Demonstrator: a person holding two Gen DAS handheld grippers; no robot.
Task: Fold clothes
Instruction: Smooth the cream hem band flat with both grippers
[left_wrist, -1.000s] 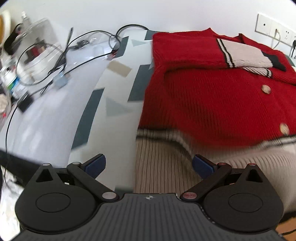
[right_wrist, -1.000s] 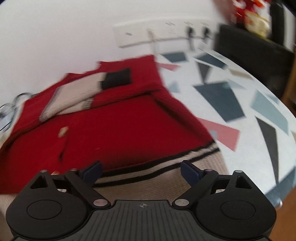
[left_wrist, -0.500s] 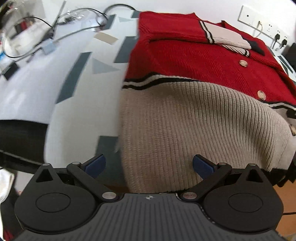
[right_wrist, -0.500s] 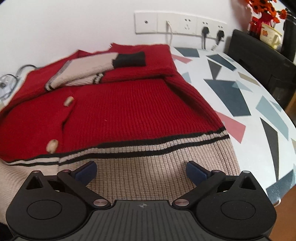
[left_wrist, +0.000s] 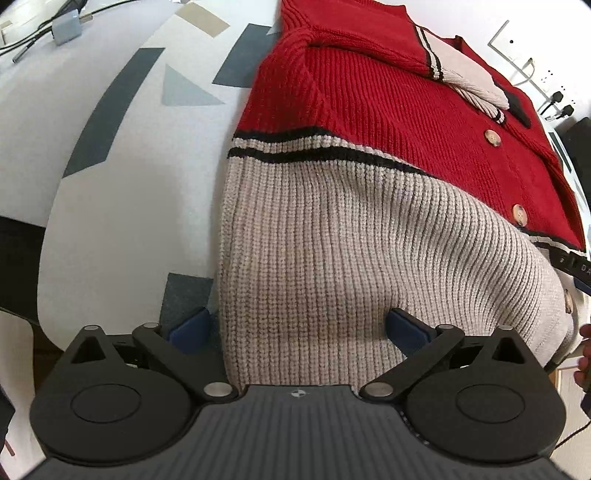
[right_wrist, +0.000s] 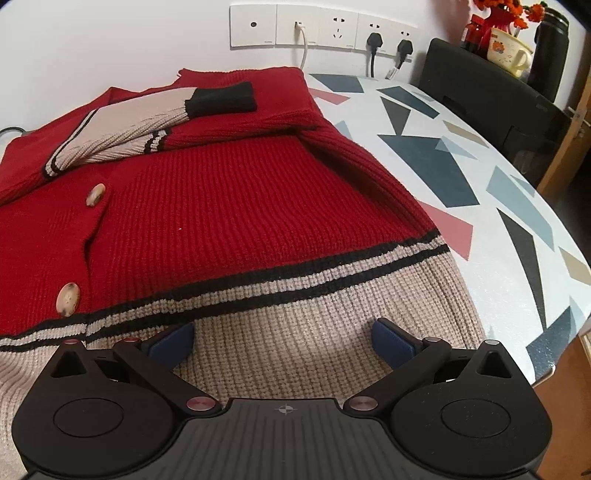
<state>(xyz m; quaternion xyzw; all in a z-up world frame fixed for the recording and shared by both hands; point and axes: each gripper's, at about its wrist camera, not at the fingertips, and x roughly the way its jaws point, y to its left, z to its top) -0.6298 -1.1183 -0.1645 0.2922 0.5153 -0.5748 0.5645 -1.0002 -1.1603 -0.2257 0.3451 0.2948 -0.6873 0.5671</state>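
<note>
Left wrist view: both hand-held grippers, left (left_wrist: 297, 326) and right (right_wrist: 282, 338), are hovering wide open, holding nothing, straddling the cardigan's (right_wrist: 229, 206) beige hem (left_wrist: 332, 258), apparently for folding.

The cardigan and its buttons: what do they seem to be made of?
The cardigan looks like chunky knitted yarn, wool or acrylic, matte: ribbed stitch rows show in the red body and the beige hem band. The buttons look like glossy mottled plastic or horn, brown and cream; which one cannot be told.
</note>
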